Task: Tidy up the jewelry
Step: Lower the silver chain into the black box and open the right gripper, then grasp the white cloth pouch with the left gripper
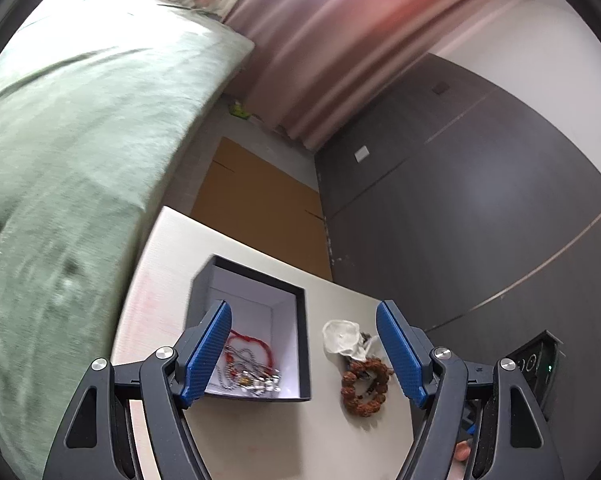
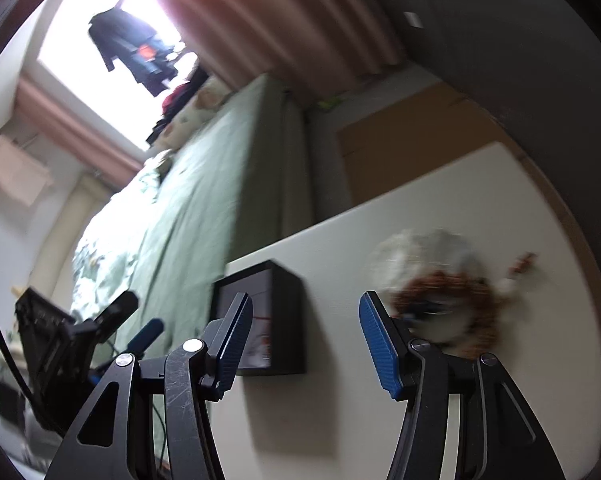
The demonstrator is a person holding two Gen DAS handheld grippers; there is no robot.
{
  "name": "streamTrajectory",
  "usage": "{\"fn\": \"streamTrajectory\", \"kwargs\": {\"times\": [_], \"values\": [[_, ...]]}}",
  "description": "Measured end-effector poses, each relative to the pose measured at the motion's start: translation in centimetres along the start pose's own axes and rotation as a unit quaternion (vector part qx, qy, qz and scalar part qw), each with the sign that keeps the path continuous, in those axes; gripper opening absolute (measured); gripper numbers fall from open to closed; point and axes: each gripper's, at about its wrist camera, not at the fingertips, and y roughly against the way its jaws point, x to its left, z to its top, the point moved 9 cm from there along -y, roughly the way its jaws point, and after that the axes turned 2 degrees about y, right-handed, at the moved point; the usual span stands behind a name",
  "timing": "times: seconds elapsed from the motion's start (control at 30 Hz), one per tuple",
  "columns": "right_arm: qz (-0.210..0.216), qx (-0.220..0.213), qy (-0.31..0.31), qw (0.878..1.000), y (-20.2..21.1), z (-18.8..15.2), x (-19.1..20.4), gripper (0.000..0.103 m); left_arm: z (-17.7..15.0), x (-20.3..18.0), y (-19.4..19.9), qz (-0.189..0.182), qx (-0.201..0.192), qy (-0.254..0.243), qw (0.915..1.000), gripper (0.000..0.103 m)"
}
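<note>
A black box (image 1: 302,320) with a white inside stands on the white table (image 1: 260,436). In it lie a red cord bracelet (image 1: 256,340) and silver chains (image 1: 256,384). To its right, a brown bead bracelet (image 1: 364,386) rests beside a clear plastic bag (image 1: 340,336). My left gripper (image 1: 304,308) hovers open above the box and the beads, holding nothing. In the right wrist view my right gripper (image 2: 305,298) is open and empty, between the box (image 2: 284,320) on its left and the blurred bead bracelet (image 2: 448,292) and bag (image 2: 420,248) on its right.
A bed with a green cover (image 1: 80,140) runs along the table's left side. Brown cardboard (image 1: 260,196) lies on the floor beyond the table, and a dark wardrobe (image 1: 460,200) stands to the right. A black device with a display (image 1: 536,364) sits at the right edge.
</note>
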Motion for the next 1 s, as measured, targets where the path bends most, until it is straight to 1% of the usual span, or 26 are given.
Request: {"fn": "streamTrajectory", "kwargs": {"times": [0.13,0.27,0.4,0.57,0.7,0.83,0.9,0.93,1.0], "values": [[-0.026,0.002,-0.026,0.999,1.0,0.4,-2.7,0.057,-1.2,-1.6,-1.3,-0.004,0.012,-0.016,0.9998,0.075],[-0.034,0.005,-0.048,0.998,1.6,0.5,-4.5,0.057,-2.8,-3.5,-2.9,-0.009,0.026,-0.039,0.9989,0.075],[-0.060,0.002,-0.061,0.996,2.5,0.5,-6.7,0.057,-4.3,-5.4,-4.3,-0.013,0.037,-0.065,0.9971,0.075],[-0.071,0.007,-0.083,0.994,3.3,0.5,-9.2,0.057,-5.9,-6.7,-5.7,0.003,0.051,-0.095,0.9941,0.075],[-0.080,0.009,-0.100,0.992,3.5,1.0,-11.1,0.057,-6.1,-7.9,-6.4,-0.002,0.058,-0.099,0.9933,0.075],[-0.082,0.014,-0.142,0.986,4.0,1.0,-14.0,0.057,-5.7,-9.1,-7.7,0.014,0.063,-0.103,0.9926,0.075],[-0.080,0.012,-0.153,0.985,4.3,1.1,-14.7,0.057,-6.0,-9.8,-8.8,0.026,0.077,-0.110,0.9905,0.073],[-0.077,0.011,-0.158,0.984,4.6,1.2,-15.1,0.057,-6.2,-10.4,-9.6,0.034,0.087,-0.120,0.9884,0.069],[-0.072,0.010,-0.164,0.984,4.8,1.4,-15.5,0.057,-6.7,-11.0,-10.9,0.044,0.100,-0.131,0.9854,0.067]]}}
